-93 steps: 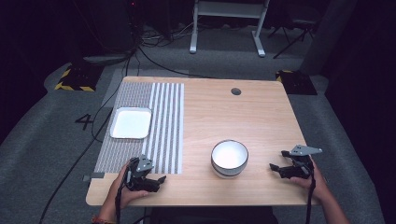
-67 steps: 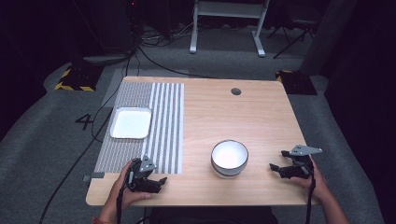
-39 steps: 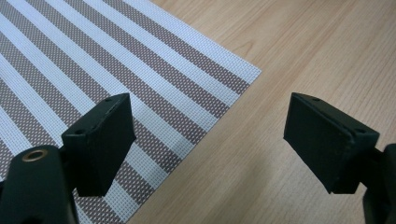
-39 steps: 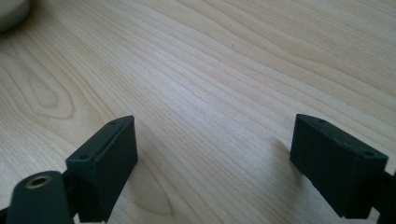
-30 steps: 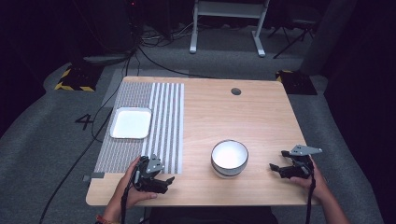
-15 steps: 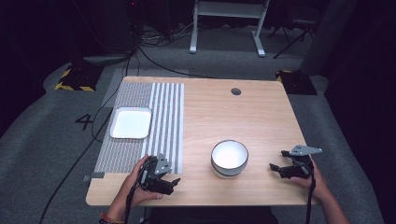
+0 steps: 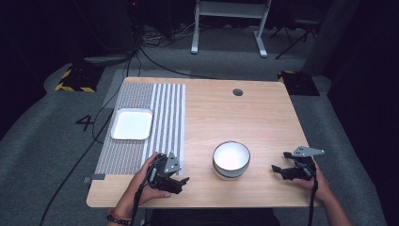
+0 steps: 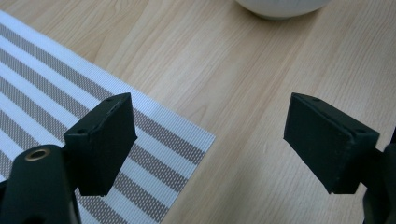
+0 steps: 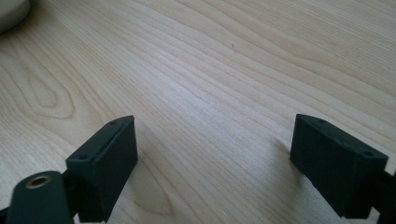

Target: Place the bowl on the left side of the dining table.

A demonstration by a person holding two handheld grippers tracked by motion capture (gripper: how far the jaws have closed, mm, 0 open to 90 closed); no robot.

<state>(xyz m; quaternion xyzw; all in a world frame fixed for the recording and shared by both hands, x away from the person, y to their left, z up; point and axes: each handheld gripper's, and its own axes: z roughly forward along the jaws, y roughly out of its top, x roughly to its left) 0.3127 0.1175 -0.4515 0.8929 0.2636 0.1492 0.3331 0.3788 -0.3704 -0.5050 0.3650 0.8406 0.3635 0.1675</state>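
A white bowl (image 7: 231, 159) stands on the wooden table (image 7: 244, 117) near its front edge, between the two grippers. My left gripper (image 7: 182, 181) is open and empty, low over the front right corner of the striped placemat (image 7: 160, 122), pointing right toward the bowl. In the left gripper view the bowl's base (image 8: 280, 7) shows at the top edge, and the placemat corner (image 8: 154, 154) lies under the jaws. My right gripper (image 7: 276, 170) rests open and empty to the right of the bowl. The right gripper view shows bare wood between the jaws and a sliver of the bowl (image 9: 11, 11).
A white square tray (image 7: 132, 124) lies on the placemat at the left. A dark round grommet (image 7: 237, 92) sits in the table near its far edge. Cables (image 7: 155, 52) run across the floor beyond the table.
My left gripper has moved to the right along the front edge, from over the placemat toward the bowl. The right gripper and the bowl have stayed put.
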